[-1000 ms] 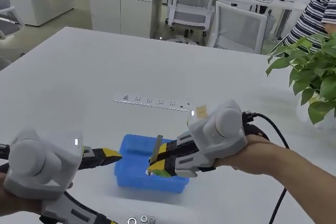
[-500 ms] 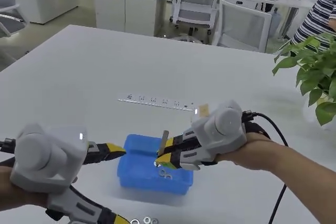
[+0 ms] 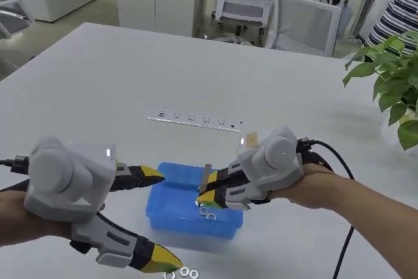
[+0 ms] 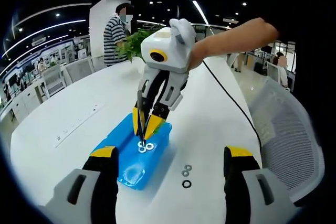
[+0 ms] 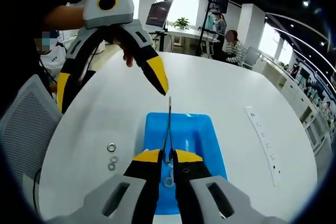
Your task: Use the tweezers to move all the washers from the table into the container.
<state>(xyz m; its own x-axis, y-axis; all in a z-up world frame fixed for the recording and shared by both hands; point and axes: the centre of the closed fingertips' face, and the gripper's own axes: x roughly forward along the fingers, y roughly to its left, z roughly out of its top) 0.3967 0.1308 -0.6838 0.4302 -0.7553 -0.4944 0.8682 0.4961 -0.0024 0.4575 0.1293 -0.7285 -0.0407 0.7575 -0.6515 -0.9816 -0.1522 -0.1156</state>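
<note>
A blue container (image 3: 168, 216) sits on the white table, with washers (image 3: 209, 213) lying inside it. My right gripper (image 3: 204, 198) hovers over the container, shut on the thin metal tweezers (image 3: 207, 177). In the right gripper view the tweezers (image 5: 169, 121) stick out past the shut gripper (image 5: 168, 157) over the container (image 5: 202, 140). My left gripper (image 3: 159, 217) stands wide open beside the container's left end, holding nothing. A few loose washers (image 3: 180, 271) lie on the table at the near side, seen also as washers (image 4: 185, 174) right of the container (image 4: 123, 158) and as washers (image 5: 111, 157).
A flush power strip (image 3: 196, 121) runs across the table behind the container. A leafy plant (image 3: 392, 76) stands at the right edge. The right gripper's black cable (image 3: 339, 161) trails over the table. Office chairs (image 3: 297, 21) and a person in a striped shirt (image 3: 401, 4) are beyond the table.
The head camera has tilted down, so the scene sits higher. The right gripper stays over the container with the tweezers. Washers now show in the container below its tips. More of the left gripper's lower jaw shows.
</note>
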